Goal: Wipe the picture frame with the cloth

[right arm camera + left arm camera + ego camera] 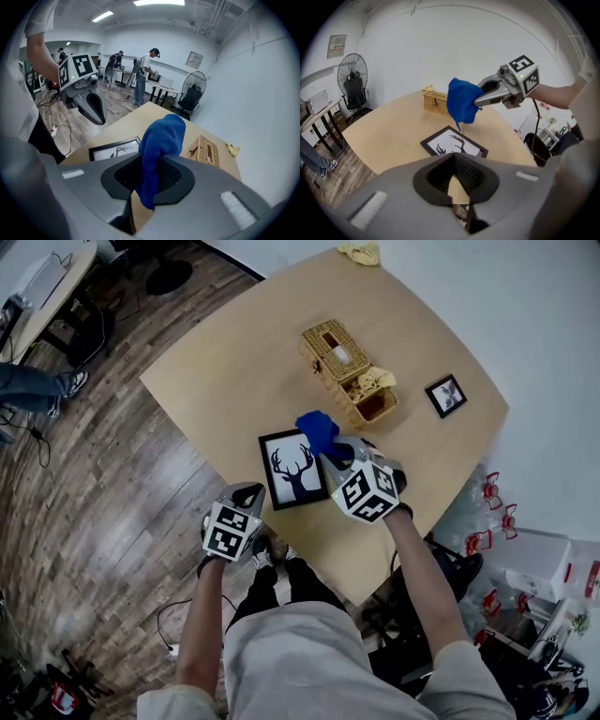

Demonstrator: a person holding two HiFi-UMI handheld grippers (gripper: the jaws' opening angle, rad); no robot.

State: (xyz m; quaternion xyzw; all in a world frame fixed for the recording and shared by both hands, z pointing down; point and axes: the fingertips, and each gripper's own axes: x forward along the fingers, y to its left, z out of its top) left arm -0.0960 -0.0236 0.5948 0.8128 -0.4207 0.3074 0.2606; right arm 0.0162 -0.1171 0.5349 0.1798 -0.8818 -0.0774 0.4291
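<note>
A black picture frame (293, 470) with a deer silhouette lies flat near the front edge of the tan table (234, 362). My right gripper (334, 454) is shut on a blue cloth (317, 431), which it holds in the air just above the frame's far right corner. In the right gripper view the cloth (161, 138) bunches up out of the jaws, with the frame (112, 150) below and to the left. My left gripper (247, 493) hovers off the table's front edge, left of the frame, jaws shut on nothing. The frame (454, 143) lies ahead of it.
A wicker basket (347, 371) stands behind the frame. A small black frame (446, 395) lies at the table's right edge and a yellow rag (361, 252) at its far corner. A fan (351, 75) and several people stand further back in the room.
</note>
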